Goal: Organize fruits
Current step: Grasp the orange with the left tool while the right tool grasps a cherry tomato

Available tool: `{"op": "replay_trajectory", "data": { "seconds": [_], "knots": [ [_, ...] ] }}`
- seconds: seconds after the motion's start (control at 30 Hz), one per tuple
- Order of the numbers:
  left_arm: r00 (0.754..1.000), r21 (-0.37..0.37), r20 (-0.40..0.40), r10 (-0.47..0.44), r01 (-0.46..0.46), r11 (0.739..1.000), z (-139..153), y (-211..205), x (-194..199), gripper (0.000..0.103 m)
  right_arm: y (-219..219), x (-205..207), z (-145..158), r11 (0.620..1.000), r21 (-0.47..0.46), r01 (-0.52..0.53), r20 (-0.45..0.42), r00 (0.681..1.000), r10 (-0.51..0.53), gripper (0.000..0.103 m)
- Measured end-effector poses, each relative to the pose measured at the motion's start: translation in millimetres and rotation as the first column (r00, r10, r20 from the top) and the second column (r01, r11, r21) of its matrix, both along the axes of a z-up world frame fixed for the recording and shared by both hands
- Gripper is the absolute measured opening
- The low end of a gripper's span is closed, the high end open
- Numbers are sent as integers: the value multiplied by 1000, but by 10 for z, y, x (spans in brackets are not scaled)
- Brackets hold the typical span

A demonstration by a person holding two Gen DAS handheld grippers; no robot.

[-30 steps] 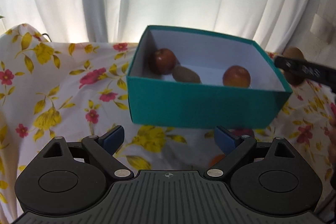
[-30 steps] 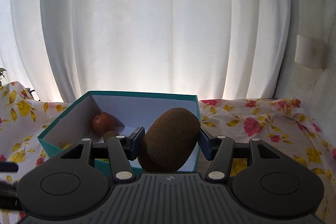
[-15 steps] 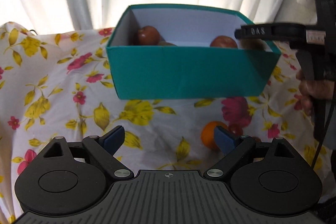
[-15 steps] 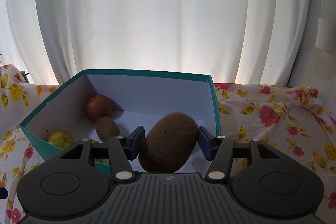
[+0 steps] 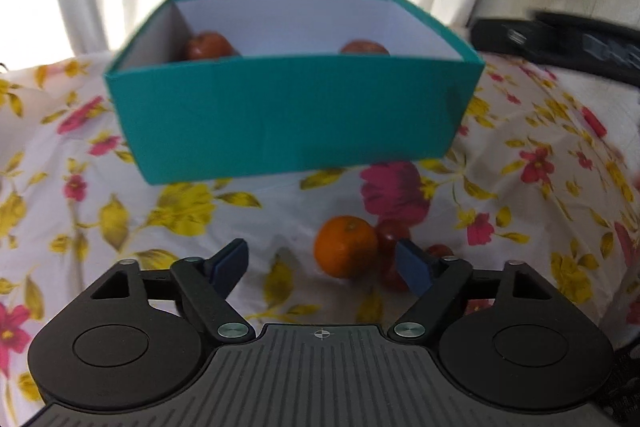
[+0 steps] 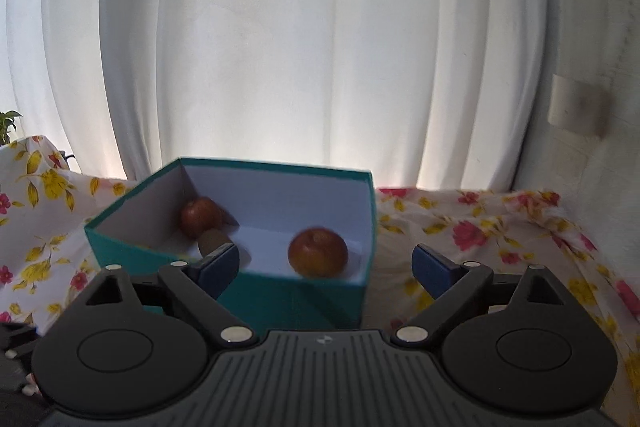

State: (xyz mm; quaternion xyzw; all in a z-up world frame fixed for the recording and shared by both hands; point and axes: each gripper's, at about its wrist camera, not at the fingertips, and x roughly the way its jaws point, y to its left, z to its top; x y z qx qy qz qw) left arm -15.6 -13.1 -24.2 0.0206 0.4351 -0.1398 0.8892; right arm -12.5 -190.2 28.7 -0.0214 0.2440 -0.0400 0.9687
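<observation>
The left gripper [image 5: 322,261] hangs over the flowered cloth [image 5: 120,219] with its jaws spread apart and empty, and the orange [image 5: 346,247] lies on the cloth between them, nearer the right-hand pad, with small dark red fruits [image 5: 390,237] touching its far side and the teal box [image 5: 288,119] standing just beyond. The right gripper [image 6: 326,263] is held at the box's near right corner, its jaws wide apart and gripping nothing. Inside sit a reddish fruit [image 6: 200,215] in the far left corner, a kiwi [image 6: 214,241] just in front of it and a brownish-orange round fruit [image 6: 318,251] to the right, while a white curtain [image 6: 320,47] hangs behind the cloth.
</observation>
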Motion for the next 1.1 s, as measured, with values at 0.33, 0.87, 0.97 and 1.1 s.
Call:
{"op": "replay_trajectory", "data": {
  "seconds": [0.33, 0.87, 0.97, 1.1],
  "knots": [
    [997, -12, -71, -4, 4, 1000, -156, -68, 170, 74, -129, -204, -145, 997, 43, 70, -81, 994, -66, 95],
    [993, -87, -118, 9, -19, 996, -175, -20, 258, 46, -52, -294, -225, 998, 31, 58, -113, 992, -54, 95],
    [995, -86, -98, 28, -36, 996, -89, 33, 203, 46, -18, -301, -285, 998, 13, 59, -135, 989, -56, 95],
    [995, -103, -70, 67, -74, 992, 84, 147, 136, 46, 40, -316, -429, 999, -10, 44, -174, 984, -45, 93]
  ]
}}
